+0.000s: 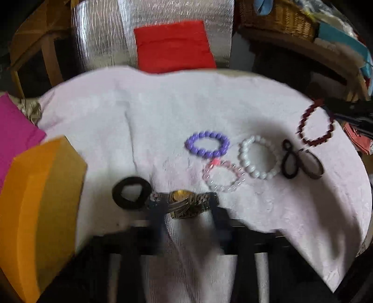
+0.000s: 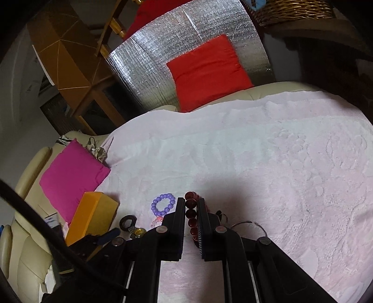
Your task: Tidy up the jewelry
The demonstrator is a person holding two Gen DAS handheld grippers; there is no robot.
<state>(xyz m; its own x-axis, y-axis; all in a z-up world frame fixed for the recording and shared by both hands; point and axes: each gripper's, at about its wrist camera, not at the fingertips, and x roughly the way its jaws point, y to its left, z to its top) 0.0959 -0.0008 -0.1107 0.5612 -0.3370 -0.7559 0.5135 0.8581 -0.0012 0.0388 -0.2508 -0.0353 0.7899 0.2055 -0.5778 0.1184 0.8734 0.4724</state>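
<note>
On a pale pink towel (image 1: 163,121) lie a purple bead bracelet (image 1: 207,144), a clear pink bracelet (image 1: 223,176), a white bead bracelet (image 1: 260,157), dark hair ties (image 1: 302,163) and a black scrunchie (image 1: 131,192). My left gripper (image 1: 186,209) is blurred; its fingers flank a gold watch (image 1: 186,201). My right gripper (image 2: 191,205) is shut on a dark red bead bracelet (image 2: 191,214), which hangs lifted at the right in the left wrist view (image 1: 316,125). The purple bracelet (image 2: 163,205) lies left of it.
An orange box (image 1: 39,209) stands at the towel's left, also in the right wrist view (image 2: 93,214). A magenta cushion (image 2: 72,177) lies beside it. A red cushion (image 2: 207,70) leans on silver foil behind. A wicker basket (image 1: 279,18) is at back right.
</note>
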